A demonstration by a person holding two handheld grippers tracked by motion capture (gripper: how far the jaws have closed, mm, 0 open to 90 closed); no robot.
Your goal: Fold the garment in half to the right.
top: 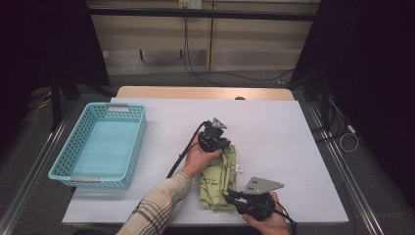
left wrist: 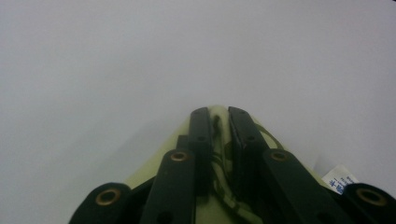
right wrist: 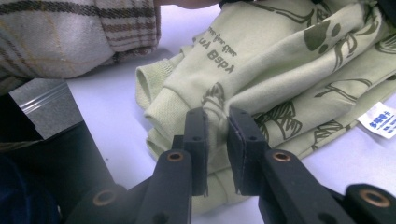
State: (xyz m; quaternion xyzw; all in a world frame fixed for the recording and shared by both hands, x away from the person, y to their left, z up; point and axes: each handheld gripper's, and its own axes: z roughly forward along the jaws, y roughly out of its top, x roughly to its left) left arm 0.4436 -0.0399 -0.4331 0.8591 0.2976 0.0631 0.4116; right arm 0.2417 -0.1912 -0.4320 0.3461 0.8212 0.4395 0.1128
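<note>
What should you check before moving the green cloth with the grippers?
1. Left gripper pinching the green cloth at its far end: ok.
2. Right gripper pinching the cloth's folded near edge: ok.
3. Cloth neatly folded: not ok, bunched.
4. Blue basket free of things inside: ok.
5. White table bare between cloth and basket: ok.
6. White tag tucked in: not ok, sticking out.
</note>
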